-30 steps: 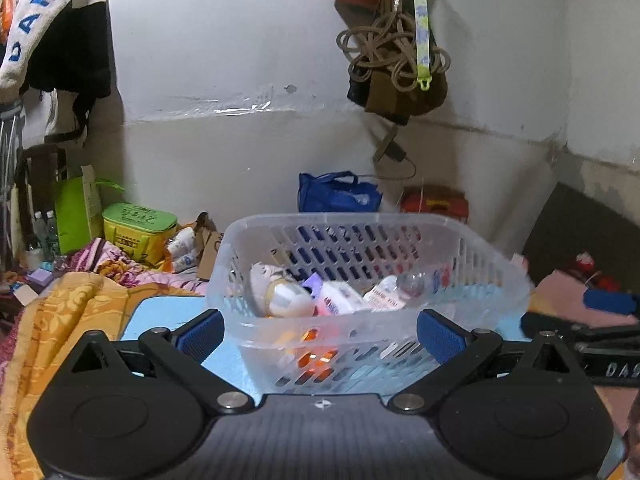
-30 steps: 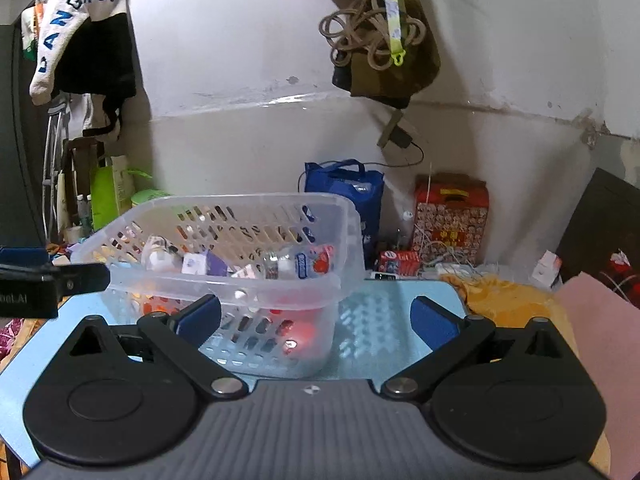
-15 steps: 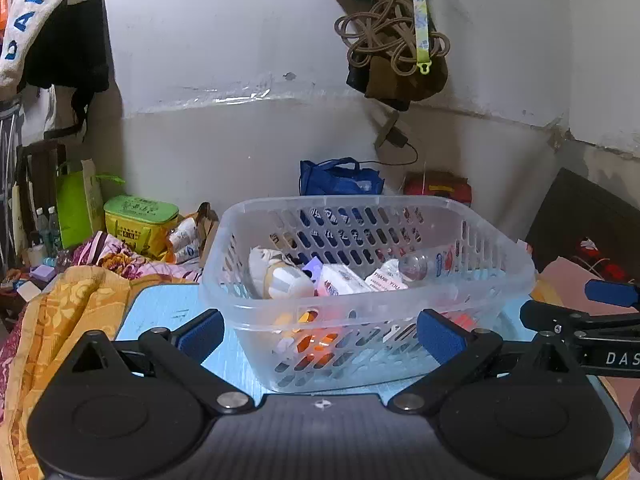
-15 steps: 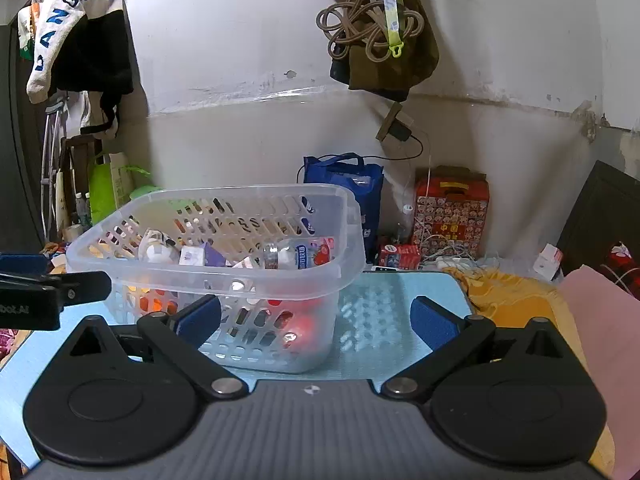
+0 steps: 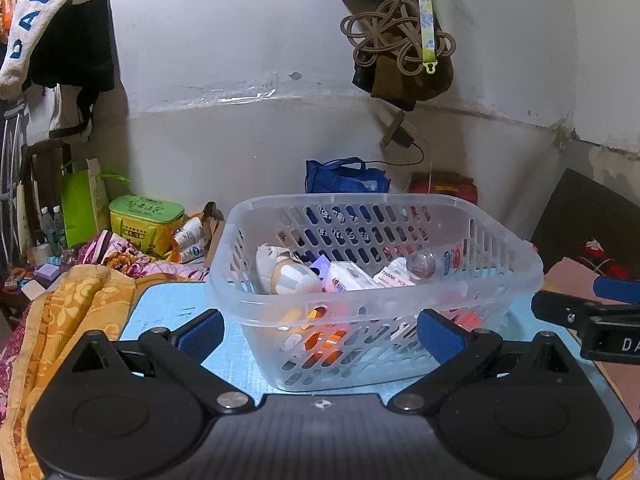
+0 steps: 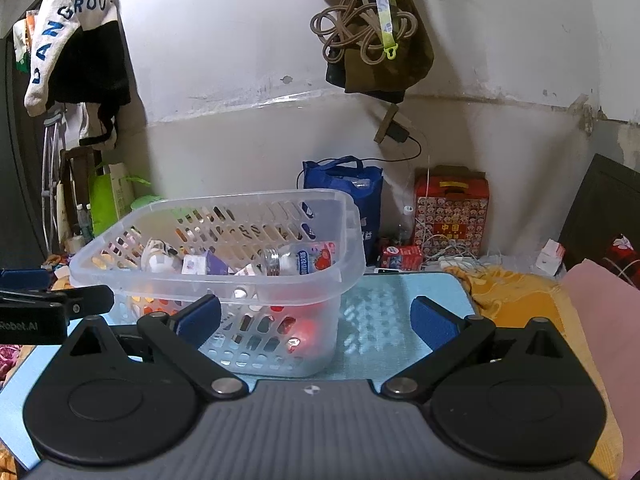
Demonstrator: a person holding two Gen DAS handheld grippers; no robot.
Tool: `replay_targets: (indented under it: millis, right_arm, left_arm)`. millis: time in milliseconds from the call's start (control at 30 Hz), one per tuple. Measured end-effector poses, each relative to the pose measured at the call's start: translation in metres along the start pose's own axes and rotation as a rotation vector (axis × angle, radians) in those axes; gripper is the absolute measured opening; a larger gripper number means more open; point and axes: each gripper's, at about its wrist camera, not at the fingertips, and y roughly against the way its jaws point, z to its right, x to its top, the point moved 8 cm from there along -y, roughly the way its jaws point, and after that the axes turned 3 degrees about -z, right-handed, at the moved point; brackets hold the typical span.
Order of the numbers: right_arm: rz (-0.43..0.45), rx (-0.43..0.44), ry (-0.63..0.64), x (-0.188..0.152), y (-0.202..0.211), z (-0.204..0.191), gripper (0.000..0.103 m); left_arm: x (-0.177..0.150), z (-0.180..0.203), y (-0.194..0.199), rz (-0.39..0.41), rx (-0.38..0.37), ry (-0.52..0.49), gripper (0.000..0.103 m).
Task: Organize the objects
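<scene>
A clear plastic basket (image 5: 516, 248) stands on a light blue mat (image 5: 168, 304). It holds several small items: a white roll (image 5: 288, 274), a small clear bottle (image 5: 436, 262), white packets and orange things at the bottom. My left gripper (image 5: 320, 334) is open and empty, just short of the basket's near wall. In the right wrist view the basket (image 6: 344, 216) sits left of centre. My right gripper (image 6: 316, 320) is open and empty, with its left finger in front of the basket's near right corner.
An orange patterned cloth (image 5: 60, 308) lies left of the mat. A green box (image 5: 144, 216), a blue bag (image 6: 344, 184) and a red box (image 6: 452, 208) stand along the wall. A pink cloth (image 6: 600, 320) lies at the right. Bags and rope (image 6: 368, 28) hang above.
Both grippers have drawn back and risen a little, so the basket sits lower and further off in both views. Both stay open and empty. The basket has not moved.
</scene>
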Motion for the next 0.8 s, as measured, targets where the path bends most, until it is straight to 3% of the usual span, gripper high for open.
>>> replay_targets:
  millis: [800]
  right_arm:
    - [0.032, -0.035, 0.023, 0.0044, 0.0021, -0.004, 0.103]
  left_arm:
    - [-0.0028, -0.0032, 0.0018, 0.0, 0.007, 0.005, 0.103]
